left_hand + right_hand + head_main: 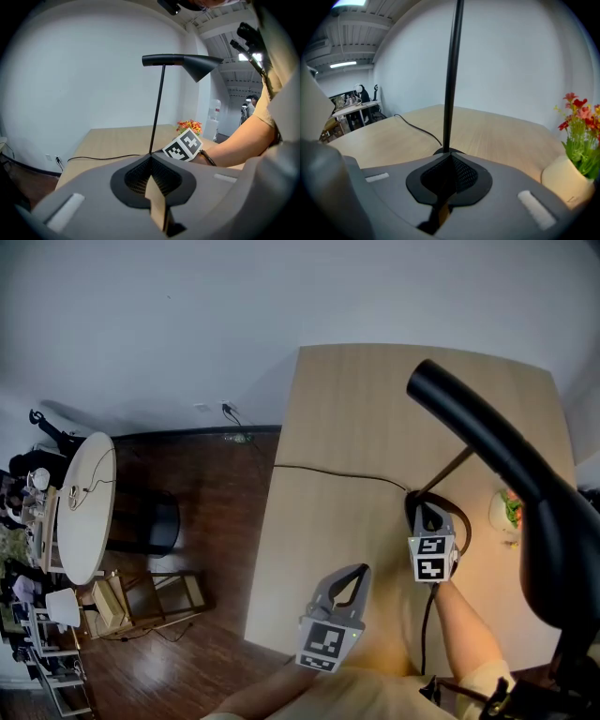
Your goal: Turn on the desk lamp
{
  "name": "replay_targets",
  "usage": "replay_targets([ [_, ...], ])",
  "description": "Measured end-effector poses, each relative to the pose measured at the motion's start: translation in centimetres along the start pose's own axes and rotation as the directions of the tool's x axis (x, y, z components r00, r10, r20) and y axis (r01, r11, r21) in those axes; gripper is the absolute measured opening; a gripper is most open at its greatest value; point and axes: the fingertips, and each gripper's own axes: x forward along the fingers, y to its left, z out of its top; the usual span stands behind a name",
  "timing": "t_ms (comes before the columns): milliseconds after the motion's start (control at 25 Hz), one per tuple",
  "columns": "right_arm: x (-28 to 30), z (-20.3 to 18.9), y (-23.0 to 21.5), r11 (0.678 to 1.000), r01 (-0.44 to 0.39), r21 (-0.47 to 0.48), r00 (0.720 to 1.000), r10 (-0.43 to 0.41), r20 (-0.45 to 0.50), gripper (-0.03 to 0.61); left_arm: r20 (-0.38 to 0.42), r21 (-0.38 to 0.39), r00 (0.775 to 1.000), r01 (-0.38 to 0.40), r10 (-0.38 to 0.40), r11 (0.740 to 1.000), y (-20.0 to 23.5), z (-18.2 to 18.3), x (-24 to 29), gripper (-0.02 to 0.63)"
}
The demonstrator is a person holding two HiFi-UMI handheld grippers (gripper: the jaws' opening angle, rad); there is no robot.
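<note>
Left gripper [356,576] hangs over the near edge of the desk [375,399], towards its left corner. Jaws together, nothing between them; it is well apart from the lamp and takes no part. The cable [328,470] comes onto the desk at its left edge and crosses the wood to the base of the desk lamp [487,446]. The lamp stands in the right half of the desk, nearer the near edge than the far one, with an upright thin stem and the black shade unlit. Right gripper [429,517] is over the lamp's base [410,512]. Its own view shows its jaws together, gripping nothing, with the tips at the foot of the stem. Contact with the base cannot be confirmed. A pot of flowers [581,126] stands just beside, at the right edge. No switch is visible in any view. Judgement: the step in hand is a press with the closed tips on a base control. Recommend a straight, light downward press clear of the stem, with no sideways load that could tilt the lamp towards the flowers. The shade lighting confirms the step.
</note>
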Motion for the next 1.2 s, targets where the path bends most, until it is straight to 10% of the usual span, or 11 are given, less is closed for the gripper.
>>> replay_targets([
  [1200,-12.6,7.7,1.7,0.995,0.096,0.022,0.955,-0.099,0.280,-0.002,0.136,0.018,0.987,0.086,-0.088,0.996,-1.0,2.8,-2.6,-0.002],
])
